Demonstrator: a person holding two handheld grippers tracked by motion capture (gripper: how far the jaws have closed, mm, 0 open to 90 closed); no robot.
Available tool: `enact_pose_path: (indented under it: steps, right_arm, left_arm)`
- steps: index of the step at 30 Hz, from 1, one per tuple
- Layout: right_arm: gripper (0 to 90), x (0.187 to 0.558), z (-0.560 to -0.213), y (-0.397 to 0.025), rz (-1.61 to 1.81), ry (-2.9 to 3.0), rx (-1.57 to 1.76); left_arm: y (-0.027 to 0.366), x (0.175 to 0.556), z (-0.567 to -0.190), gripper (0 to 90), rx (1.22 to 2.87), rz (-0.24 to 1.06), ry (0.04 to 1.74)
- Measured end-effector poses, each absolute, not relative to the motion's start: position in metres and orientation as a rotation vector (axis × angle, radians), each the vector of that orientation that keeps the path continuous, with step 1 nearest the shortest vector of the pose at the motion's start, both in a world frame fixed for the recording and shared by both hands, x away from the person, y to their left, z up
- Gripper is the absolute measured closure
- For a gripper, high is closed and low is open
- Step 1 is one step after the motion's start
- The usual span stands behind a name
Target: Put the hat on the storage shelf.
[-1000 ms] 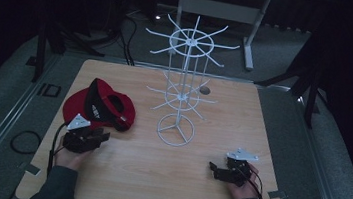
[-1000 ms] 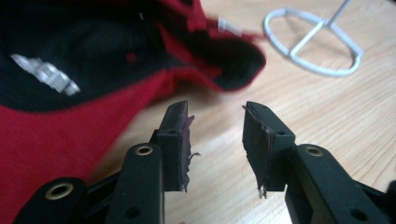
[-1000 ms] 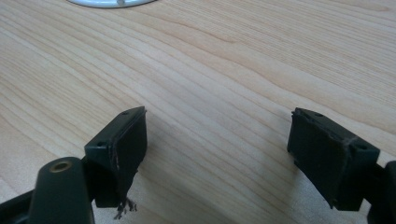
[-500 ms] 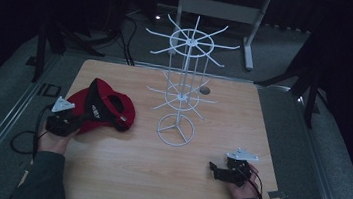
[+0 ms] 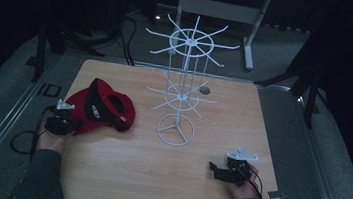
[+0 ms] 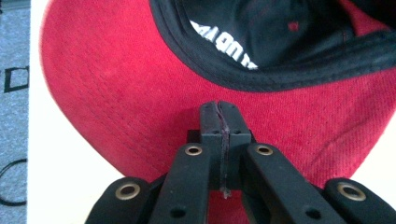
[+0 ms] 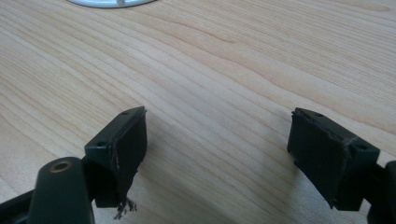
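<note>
Pinching the red cap's brim (image 6: 140, 88), the left gripper (image 6: 219, 108) is closed.

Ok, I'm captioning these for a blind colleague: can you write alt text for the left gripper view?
The left gripper, its two black jaws pressed together, sits over the brim of a red cap lying upside down on a pale table. The cap's black inner band and a white-lettered label show at the top; whether the jaws pinch the brim cannot be told.
</note>
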State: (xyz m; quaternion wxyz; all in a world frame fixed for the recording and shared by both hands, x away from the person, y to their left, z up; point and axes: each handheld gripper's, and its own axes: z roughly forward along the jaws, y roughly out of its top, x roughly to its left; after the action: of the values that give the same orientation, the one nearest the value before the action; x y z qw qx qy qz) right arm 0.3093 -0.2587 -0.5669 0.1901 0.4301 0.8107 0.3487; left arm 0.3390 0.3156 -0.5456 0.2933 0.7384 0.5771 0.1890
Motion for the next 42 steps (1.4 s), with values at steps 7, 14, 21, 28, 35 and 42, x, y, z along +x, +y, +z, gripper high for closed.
enact_pose_path:
  steps: [7, 14, 21, 28, 35, 42]
  right_arm:
    - [19.7, 0.309, -0.567, -0.259, 0.981, 2.278, 1.209]
    - [19.7, 0.309, -0.567, -0.259, 0.980, 2.279, 1.208]
    - [19.7, 0.309, -0.567, -0.259, 0.980, 2.279, 1.209]
    - [19.7, 0.309, -0.567, -0.259, 0.980, 2.279, 1.210]
    - [19.7, 0.309, -0.567, -0.259, 0.980, 2.279, 1.210]
    - [19.7, 0.309, -0.567, -0.259, 0.980, 2.279, 1.209]
  left_arm:
    - [0.293, 0.338, -0.546, 90.0, 2.005, 0.464, 1.488]
    - [0.256, 0.341, -0.546, 90.0, 2.041, 0.418, 1.424]
    - [0.213, 0.344, -0.543, 90.0, 2.132, 0.373, 1.293]
    - [0.190, 0.350, -0.540, 90.0, 2.173, 0.368, 1.228]
    - [0.214, 0.345, -0.522, 81.6, 2.085, 0.476, 1.289]
    - [0.247, 0.345, -0.502, 55.3, 2.010, 0.578, 1.374]
